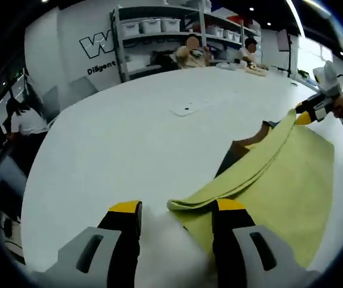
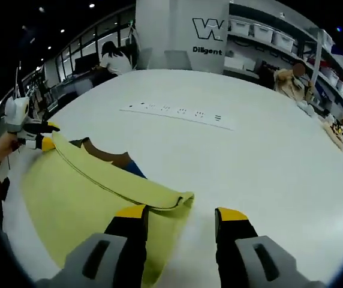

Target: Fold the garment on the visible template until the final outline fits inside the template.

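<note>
The 2 grippers, left gripper (image 1: 177,215) and right gripper (image 2: 180,217), jaws apart and holding nothing, are each hovering at opposite ends of the yellow garment's (image 1: 279,180) folded edge, seemingly to square it over the brown template (image 1: 243,150) just beyond.

Yellow garment (image 1: 279,180) lies folded over brown template (image 1: 243,150) on the table.
</note>
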Demonstrator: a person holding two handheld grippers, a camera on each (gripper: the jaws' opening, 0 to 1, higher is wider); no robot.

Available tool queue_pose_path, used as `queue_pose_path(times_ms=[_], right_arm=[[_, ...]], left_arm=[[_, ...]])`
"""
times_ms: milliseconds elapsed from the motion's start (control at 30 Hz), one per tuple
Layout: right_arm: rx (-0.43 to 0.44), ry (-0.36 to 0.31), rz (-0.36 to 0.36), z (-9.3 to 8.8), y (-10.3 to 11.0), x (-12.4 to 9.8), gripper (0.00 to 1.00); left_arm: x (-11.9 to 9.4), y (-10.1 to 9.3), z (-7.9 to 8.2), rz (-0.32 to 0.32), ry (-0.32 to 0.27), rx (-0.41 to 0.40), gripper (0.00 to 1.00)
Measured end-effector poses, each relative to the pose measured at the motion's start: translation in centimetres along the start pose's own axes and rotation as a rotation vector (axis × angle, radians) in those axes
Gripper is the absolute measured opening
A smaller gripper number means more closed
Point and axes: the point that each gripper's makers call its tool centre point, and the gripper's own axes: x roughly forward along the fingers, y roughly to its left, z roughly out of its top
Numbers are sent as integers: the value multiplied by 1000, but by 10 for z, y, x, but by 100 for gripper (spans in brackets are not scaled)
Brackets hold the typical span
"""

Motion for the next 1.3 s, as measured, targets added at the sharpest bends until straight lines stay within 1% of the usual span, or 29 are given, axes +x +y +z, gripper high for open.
queue_pose_path(times_ms=[33, 67, 100, 167, 200, 233, 267, 300, 333, 400, 500, 733, 833, 933, 1100, 1300], right_arm=[[3, -4, -6, 1, -2, 2, 40], [26, -11, -20, 4, -5, 5, 40], [50, -27, -26, 7, -6, 7, 41], [97, -56, -20, 14, -6, 9, 40], [146, -75, -28, 18, -8, 10, 39], [164, -78, -26, 20, -9, 11, 38], [179, -84, -31, 21, -10, 11, 37], [198, -101, -40, 24, -12, 12, 36], [203, -120, -42, 28, -13, 10, 36], [221, -134, -44, 31, -14, 9, 37], [235, -130, -34, 31, -10, 7, 37], [246, -141, -6, 32, -1, -5, 40], [240, -144, 10, 31, 5, -10, 42], [239, -144, 26, 29, 10, -15, 44], [232, -148, 53, 21, 22, -30, 46], [210, -152, 89, 12, 36, -48, 46]], left_arm=[[1, 2, 0, 8, 4, -14, 46], [3, 5, 0, 29, 6, -60, 44], [4, 5, 3, 18, -10, -79, 43], [5, 6, 6, 18, -27, -142, 42], [5, 7, 9, 13, -39, -172, 41], [6, 7, 8, 6, -35, -203, 40], [6, 8, 8, 3, -28, -254, 39], [5, 9, 7, 0, -23, -278, 38], [5, 11, 10, -2, -37, -285, 39], [3, 13, 11, 0, -39, -290, 40], [0, 14, 12, 3, -41, -288, 39], [-10, 8, 15, -14, -33, -284, 41], [-17, 3, 19, -27, -48, -276, 43], [-24, -2, 18, -38, -49, -278, 44], [-40, -16, 15, -61, -67, -283, 47], [-60, -31, 6, -82, -69, -271, 49]])
